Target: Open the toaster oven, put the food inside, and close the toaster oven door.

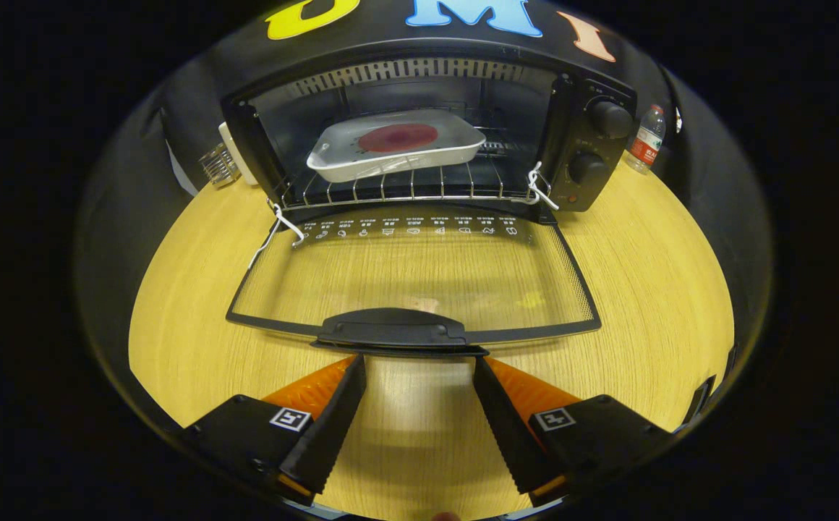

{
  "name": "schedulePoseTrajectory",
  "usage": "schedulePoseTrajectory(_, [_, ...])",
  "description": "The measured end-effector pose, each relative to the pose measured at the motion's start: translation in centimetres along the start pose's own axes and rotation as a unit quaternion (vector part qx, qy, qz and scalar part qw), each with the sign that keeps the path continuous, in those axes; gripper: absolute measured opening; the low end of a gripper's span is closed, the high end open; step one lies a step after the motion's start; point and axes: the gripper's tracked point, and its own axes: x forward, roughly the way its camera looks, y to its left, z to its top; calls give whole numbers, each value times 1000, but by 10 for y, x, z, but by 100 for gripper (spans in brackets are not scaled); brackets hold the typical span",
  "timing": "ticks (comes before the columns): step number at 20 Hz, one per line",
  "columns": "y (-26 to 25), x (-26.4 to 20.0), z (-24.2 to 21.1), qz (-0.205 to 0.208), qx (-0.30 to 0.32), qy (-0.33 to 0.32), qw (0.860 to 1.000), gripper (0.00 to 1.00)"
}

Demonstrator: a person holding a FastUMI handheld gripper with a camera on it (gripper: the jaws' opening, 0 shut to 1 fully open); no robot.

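Hovering spread apart, gripper [419, 362] grasps nothing, fingertips just short of the door handle [394, 329]. Glass door [419, 271] hangs fully down over the wooden table [644, 289]. Beyond it, toaster oven [427, 130] stands open; white tray [398, 148] with a dark red patty [398, 137] sits on the rack [412, 184]. Two knobs [600, 141] on its right; water bottle [648, 137] beside.

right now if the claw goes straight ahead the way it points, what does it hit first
Most likely the door handle of the folded-down glass door: it sits just ahead of the open claw, level with the fingertips. Height is hard to judge, so the claw might pass just under it.
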Motion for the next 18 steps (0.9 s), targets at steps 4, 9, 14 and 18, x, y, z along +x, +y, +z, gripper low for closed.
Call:
schedulePoseTrajectory(4, [0,-2,2,-4,-5,1,1000,97])
schedulePoseTrajectory(9, [0,-14,6,-8,-20,-22,1000,97])
schedulePoseTrajectory(14, [1,-28,13,-8,-24,-49,999,96])
schedulePoseTrajectory(18, [1,-39,18,-9,-26,-66,997,97])
